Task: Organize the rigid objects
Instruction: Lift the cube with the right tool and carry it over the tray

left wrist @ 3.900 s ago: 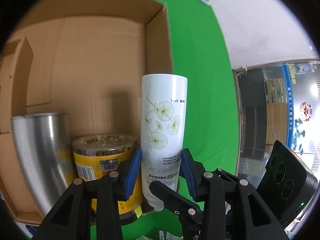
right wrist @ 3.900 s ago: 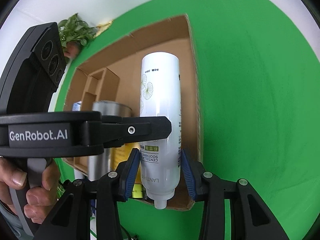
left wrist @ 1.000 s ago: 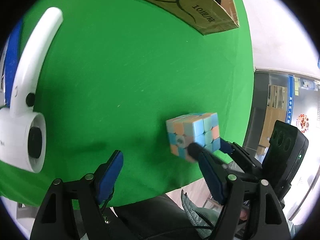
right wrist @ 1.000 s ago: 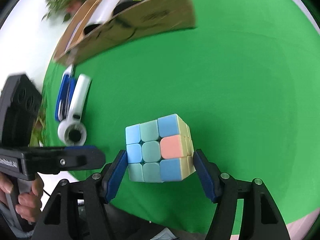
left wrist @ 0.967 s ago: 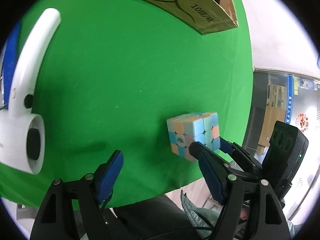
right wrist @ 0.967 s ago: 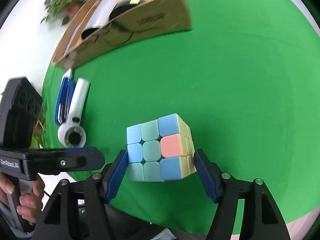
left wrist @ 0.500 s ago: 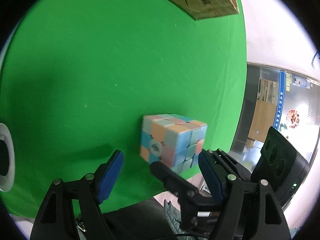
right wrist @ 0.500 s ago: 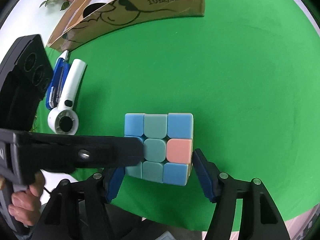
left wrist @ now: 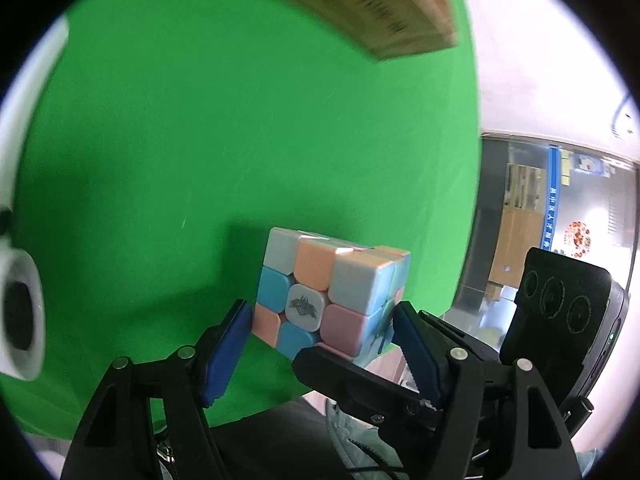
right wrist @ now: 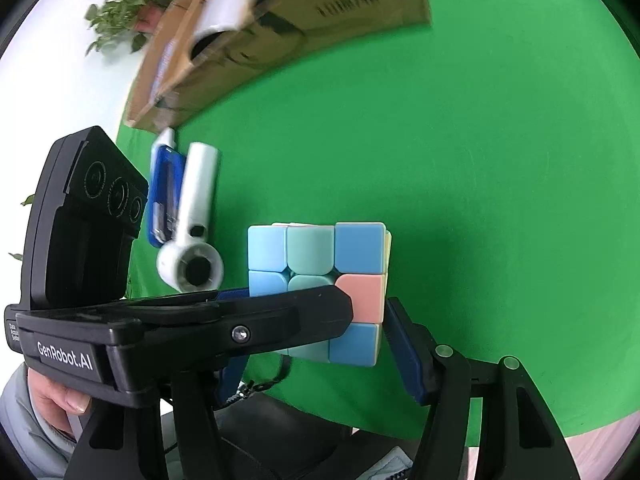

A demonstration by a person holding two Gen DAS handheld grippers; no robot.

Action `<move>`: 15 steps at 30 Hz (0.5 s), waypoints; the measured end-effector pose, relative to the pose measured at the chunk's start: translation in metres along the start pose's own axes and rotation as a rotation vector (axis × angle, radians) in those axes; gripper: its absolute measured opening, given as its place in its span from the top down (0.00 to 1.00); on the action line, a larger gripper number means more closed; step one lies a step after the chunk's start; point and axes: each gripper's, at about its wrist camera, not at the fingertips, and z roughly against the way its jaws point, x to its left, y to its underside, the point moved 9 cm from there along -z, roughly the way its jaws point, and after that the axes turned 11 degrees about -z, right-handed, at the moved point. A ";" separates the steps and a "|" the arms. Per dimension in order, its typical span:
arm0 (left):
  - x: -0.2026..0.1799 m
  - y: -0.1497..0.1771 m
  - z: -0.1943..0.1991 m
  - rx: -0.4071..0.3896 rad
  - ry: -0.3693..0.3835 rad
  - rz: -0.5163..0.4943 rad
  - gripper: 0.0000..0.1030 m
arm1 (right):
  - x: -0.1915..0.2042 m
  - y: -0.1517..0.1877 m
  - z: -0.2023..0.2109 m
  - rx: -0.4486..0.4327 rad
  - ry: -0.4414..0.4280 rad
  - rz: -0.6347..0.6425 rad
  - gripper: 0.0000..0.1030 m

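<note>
A pastel puzzle cube (left wrist: 328, 292) is held above the green table, between both grippers. My left gripper (left wrist: 320, 344) is shut on it, its blue pads against two opposite faces. The cube also shows in the right wrist view (right wrist: 320, 264). My right gripper (right wrist: 316, 356) is shut on it from another side; its right pad touches the cube and the left gripper's body hides its left pad. The cardboard box (right wrist: 280, 36) lies at the far edge, with a white bottle (right wrist: 228, 4) in it.
A white handheld fan (right wrist: 192, 224) and a blue flat item (right wrist: 160, 192) lie left of the cube on the green cloth (right wrist: 480, 184). The fan's round head shows at the left edge of the left wrist view (left wrist: 18, 316). A potted plant (right wrist: 124, 16) stands behind the box.
My left gripper has closed from wide open onto the cube. The cube has risen off the cloth with both grippers on it. The box has come nearer in view.
</note>
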 end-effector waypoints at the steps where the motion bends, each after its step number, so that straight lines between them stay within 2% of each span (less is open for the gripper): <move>1: -0.005 -0.004 0.008 -0.017 -0.001 -0.019 0.30 | 0.000 -0.002 0.012 -0.015 -0.001 0.013 0.41; 8: -0.056 -0.042 0.084 -0.155 -0.026 -0.181 0.30 | 0.052 -0.032 0.093 -0.200 -0.032 0.106 0.41; 15: -0.093 -0.080 0.139 -0.254 -0.035 -0.280 0.30 | 0.102 -0.069 0.162 -0.352 -0.052 0.165 0.41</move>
